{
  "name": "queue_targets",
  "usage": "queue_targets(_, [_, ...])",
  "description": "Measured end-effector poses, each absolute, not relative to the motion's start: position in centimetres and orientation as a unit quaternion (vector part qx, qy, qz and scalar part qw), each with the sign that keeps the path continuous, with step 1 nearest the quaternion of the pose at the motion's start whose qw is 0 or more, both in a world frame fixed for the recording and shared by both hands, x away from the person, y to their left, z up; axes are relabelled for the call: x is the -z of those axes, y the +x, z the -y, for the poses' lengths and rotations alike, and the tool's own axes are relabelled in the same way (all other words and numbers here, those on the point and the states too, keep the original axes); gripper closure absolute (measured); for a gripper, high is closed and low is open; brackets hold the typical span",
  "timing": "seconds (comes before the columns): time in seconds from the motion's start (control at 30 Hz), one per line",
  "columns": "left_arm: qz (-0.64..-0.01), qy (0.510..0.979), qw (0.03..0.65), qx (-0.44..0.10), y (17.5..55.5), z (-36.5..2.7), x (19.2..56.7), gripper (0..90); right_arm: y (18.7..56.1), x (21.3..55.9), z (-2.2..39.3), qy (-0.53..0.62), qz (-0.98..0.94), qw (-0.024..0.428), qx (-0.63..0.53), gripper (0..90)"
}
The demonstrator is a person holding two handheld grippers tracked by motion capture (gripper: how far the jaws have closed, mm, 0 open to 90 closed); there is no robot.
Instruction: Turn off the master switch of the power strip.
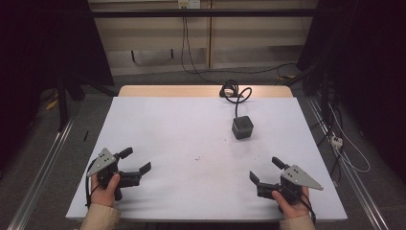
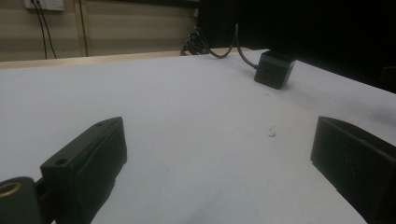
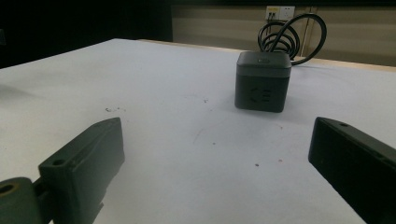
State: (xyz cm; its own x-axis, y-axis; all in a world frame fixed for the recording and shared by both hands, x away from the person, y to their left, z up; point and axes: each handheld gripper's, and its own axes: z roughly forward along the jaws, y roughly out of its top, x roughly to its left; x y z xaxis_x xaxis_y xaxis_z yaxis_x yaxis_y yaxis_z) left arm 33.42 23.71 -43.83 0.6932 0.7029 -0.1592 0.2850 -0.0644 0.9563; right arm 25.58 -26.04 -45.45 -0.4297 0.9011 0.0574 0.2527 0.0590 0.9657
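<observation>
Dark cube point(image 1: 242, 127) with coiled cable point(image 1: 233, 89) on white worktop point(image 1: 182, 139); socket face seen from right gripper view; left gripper point(image 1: 135, 161) and right gripper point(image 1: 265, 170) fingers spread, empty.

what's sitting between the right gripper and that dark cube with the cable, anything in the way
Nothing visible. The right gripper has its jaws spread, and bare white table runs from them to the dark cube. The cube's cable coils behind it, toward the table's far edge, off that path.

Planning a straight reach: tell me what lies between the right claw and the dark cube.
Nothing solid. In the high view, the stretch of white table between the right claw and the cube is bare; the right gripper view shows a few small dark specks there.
</observation>
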Motion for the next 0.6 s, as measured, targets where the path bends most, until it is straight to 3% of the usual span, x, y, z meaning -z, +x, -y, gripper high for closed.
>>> queue_targets(0.6, [-0.338, 0.708, 0.595, -0.175, 33.5, -23.3, 43.7, 3.5, 26.9, 45.1, 26.1, 0.446, -0.654, 0.316, -0.524, 3.7])
